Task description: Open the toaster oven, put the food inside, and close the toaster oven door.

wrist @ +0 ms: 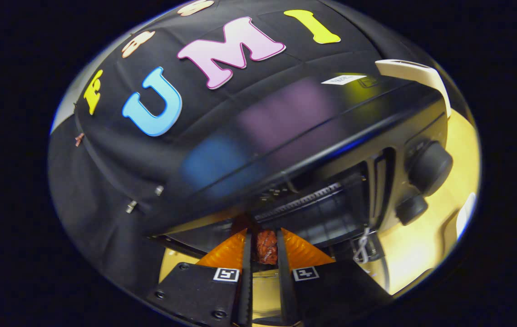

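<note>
Clamped between the two fingers [246, 254] sits the food [266, 246], a small reddish-brown lump, and the gripper [265, 254] has closed down to a narrow slot on it, both fingers pressing its sides. Food in hand, then, and it stands taller than it is wide in that slot, poking just past the fingertips. Straight ahead and a little above lies the toaster oven [312, 136], seen at a steep tilt, its dark glossy top sweeping across the view. Below that top the mouth is open: the wire rack [299, 202] shows inside the dark cavity, right beyond the fingertips. So the line that matters runs dead forward, from the lump between the fingers into that opening, with the rack as the landing spot. The door itself I cannot make out clearly; something dark lies low under the fingers. Off to the right of the cavity sit two round knobs [430, 167], one above the other, well clear of the path. My read: opening is done, loading is under way, closing waits.
</note>
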`<state>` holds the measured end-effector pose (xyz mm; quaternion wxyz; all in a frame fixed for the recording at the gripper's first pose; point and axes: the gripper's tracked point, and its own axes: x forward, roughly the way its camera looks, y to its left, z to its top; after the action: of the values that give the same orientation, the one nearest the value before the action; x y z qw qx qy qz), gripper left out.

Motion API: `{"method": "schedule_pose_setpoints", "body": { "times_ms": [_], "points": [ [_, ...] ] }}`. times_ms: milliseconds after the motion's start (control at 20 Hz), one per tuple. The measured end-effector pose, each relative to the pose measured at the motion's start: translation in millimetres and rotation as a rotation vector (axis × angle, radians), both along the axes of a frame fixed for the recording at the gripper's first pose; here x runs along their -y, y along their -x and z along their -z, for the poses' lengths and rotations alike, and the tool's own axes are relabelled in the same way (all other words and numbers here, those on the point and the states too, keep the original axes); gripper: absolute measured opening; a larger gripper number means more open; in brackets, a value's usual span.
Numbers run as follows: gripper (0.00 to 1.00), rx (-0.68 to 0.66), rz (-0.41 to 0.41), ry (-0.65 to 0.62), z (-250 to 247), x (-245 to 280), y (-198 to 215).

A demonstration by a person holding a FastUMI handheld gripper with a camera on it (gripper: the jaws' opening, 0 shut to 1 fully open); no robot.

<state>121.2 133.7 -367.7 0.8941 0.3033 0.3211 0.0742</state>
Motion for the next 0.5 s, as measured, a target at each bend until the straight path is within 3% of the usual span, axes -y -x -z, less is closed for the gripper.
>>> {"method": "schedule_pose_setpoints", "body": {
  "times_ms": [150, 350, 500],
  "points": [
    [0.39, -0.012, 0.038, 0.027, -1.8, 15.7, -0.6],
    [0.98, 0.000, 0.070, 0.057, -10.5, 33.9, 0.9],
    [0.98, 0.007, 0.064, 0.102, -20.8, 43.7, 15.2]
  ]
}}
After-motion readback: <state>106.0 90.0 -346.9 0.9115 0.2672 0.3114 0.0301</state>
